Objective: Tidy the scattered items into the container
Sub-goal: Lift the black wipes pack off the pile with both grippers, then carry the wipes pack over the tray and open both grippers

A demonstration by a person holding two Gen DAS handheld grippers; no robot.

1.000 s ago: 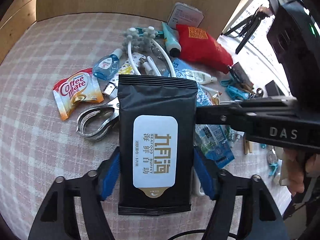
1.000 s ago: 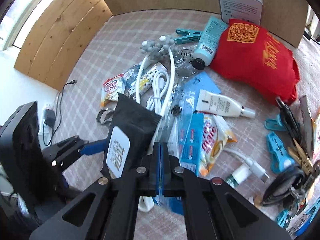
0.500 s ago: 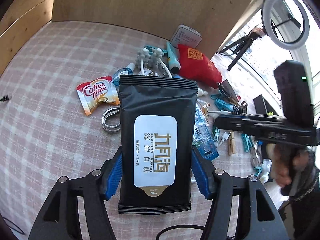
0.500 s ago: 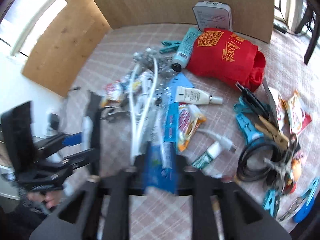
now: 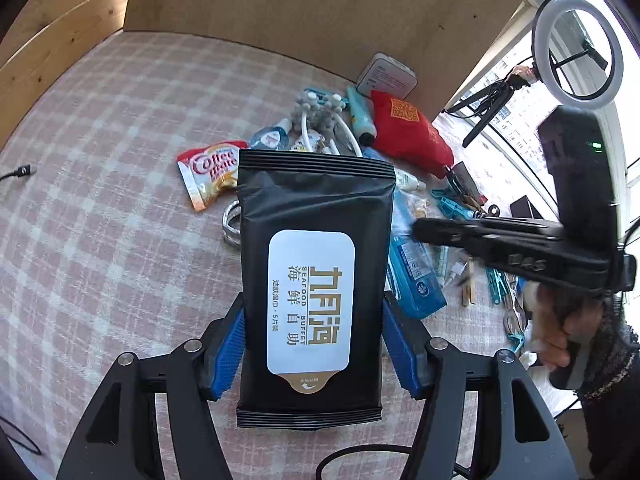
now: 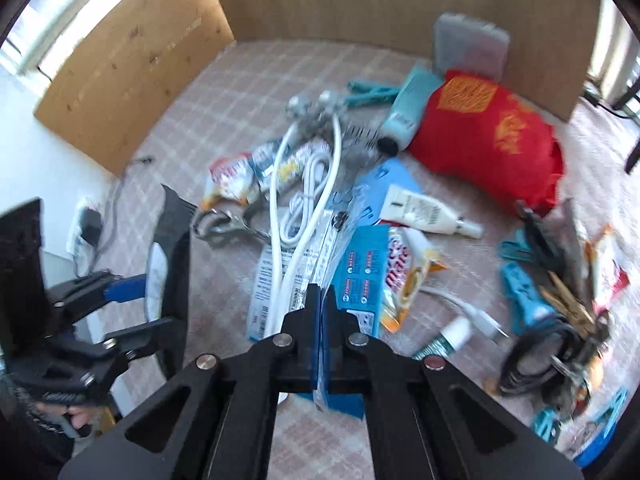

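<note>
The left gripper (image 5: 314, 344) holds a black wet-wipe pack (image 5: 314, 280) upright between its blue pads, jaws pressed on both edges, above the checked desk (image 5: 100, 200). Behind it lie a Coffee-mate sachet (image 5: 208, 174), a red pouch (image 5: 404, 136) and a blue packet (image 5: 416, 276). The right gripper (image 5: 420, 230) reaches in from the right.

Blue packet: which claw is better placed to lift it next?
Right. The right claw has just been closing and pinches the edge of the blue packet between its pads. The left claw is full, clamped on the black wipes pack.
</note>
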